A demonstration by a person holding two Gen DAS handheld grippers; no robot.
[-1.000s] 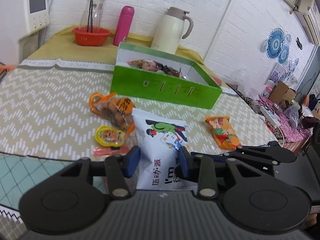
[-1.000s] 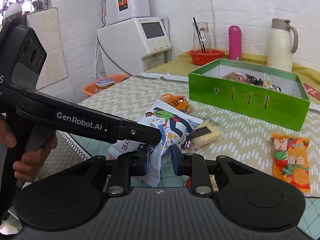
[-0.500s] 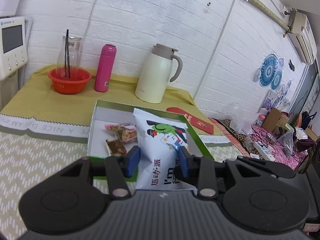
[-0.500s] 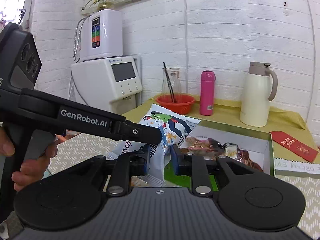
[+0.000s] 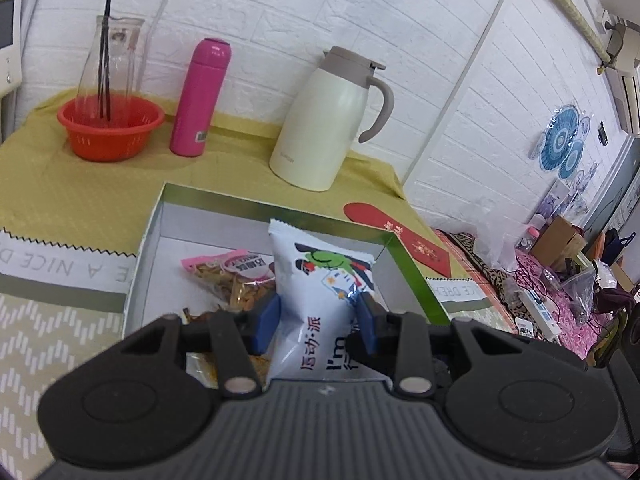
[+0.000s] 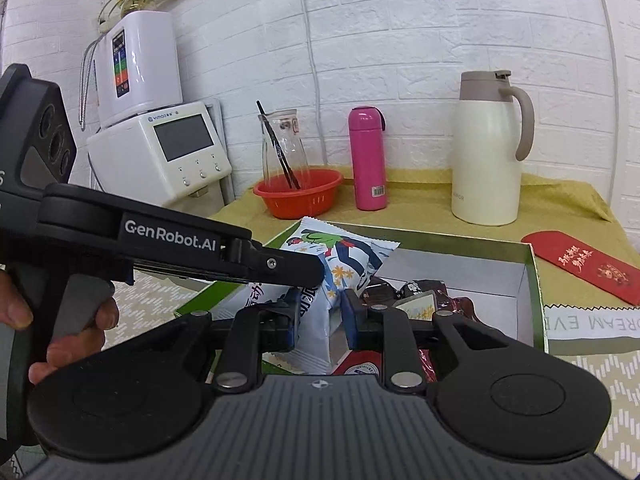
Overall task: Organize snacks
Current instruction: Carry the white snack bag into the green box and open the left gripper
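I had carried the white cartoon-printed snack bag (image 5: 320,300) from the table to above the green-rimmed cardboard box (image 5: 416,280); my left gripper (image 5: 318,318) and right gripper (image 6: 320,312) both pinched it, with bare floor along the box's far wall.

Your left tongs (image 5: 318,316) point forward and slightly down, blue pads (image 5: 267,322) pressed against both sides of a white bag (image 5: 320,280) held upright between them. Your right tongs (image 6: 318,312) also point forward and slightly down, their pads clamped on the same bag from its other end. Seen from the right wrist, the left tongs reach in from the left edge, and your left hand (image 6: 60,320) wraps their grip, fingers curled on the trigger.
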